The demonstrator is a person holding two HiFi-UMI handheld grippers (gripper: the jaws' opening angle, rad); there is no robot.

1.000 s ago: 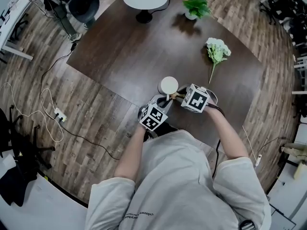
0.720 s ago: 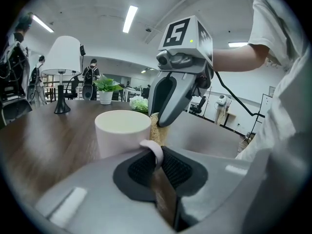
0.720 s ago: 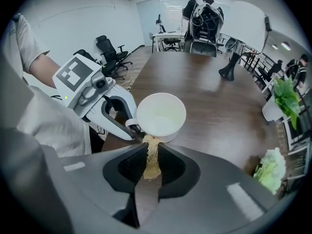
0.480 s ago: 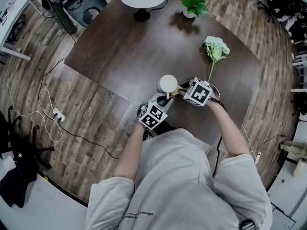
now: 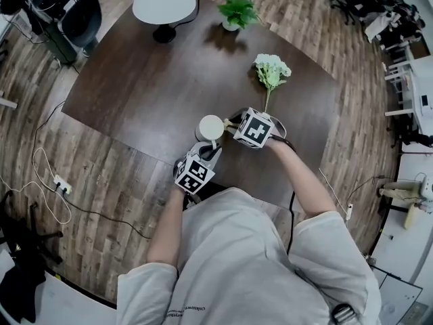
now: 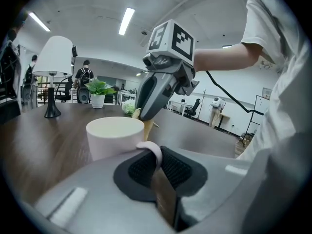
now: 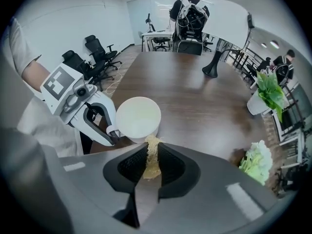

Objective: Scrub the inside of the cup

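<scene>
A white cup [image 5: 210, 127] stands upright on the dark wooden table [image 5: 135, 80], near its front edge. My left gripper [image 5: 208, 150] is shut on the cup's handle [image 6: 153, 152], which sits pinched between the pads. My right gripper [image 5: 230, 123] is shut on a strip of yellow scrubber [image 7: 153, 147]. The strip's tip lies against the near side of the cup [image 7: 138, 118], just outside the rim. From the left gripper view the right gripper [image 6: 158, 91] leans down beside the cup [image 6: 115, 135]. The inside of the cup looks empty.
A bunch of white flowers [image 5: 270, 70] lies just beyond the right gripper. A potted plant [image 5: 237, 12] and a white table lamp [image 5: 164, 2] stand at the far edge. Cables and a power strip [image 5: 61, 183] lie on the floor at the left.
The head view has swung, so everything sits further left in it. Relative to the cup, the right gripper has moved a little away from me. The left gripper still holds the handle.
</scene>
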